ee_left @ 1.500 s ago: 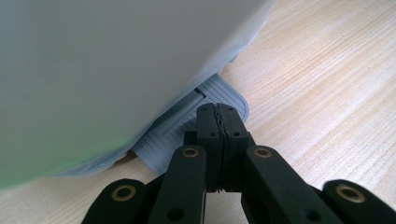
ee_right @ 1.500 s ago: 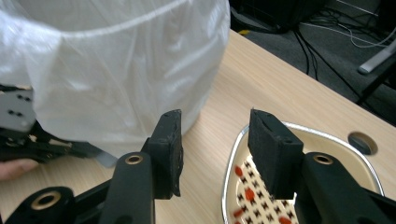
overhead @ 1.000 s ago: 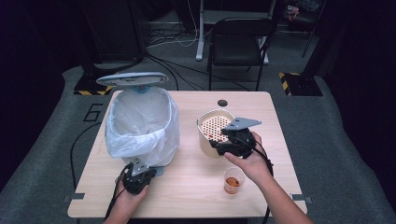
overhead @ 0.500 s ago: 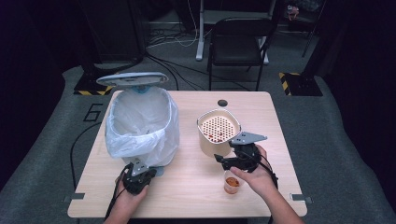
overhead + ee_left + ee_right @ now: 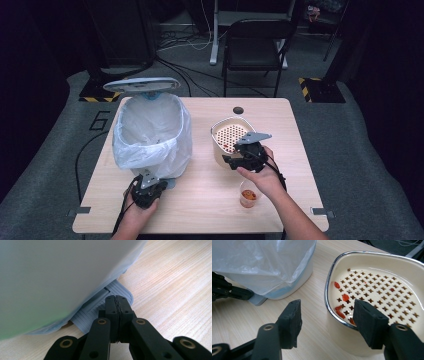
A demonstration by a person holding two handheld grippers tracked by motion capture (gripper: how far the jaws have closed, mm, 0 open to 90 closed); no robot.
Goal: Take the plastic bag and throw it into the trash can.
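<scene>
Cream plastic strainer bowl sat beside the bag-lined bin; the right gripper, jaws closing, straddled its rim to lift it, while the shut left gripper pressed the grey pedal, keeping the lid raised.

Wooden table with bin, strainer, cup.

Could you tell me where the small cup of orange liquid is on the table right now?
In the high view, the small cup stands near the table's front edge on the right side, just under the person's right hand, in front of the cream strainer bowl.
</scene>
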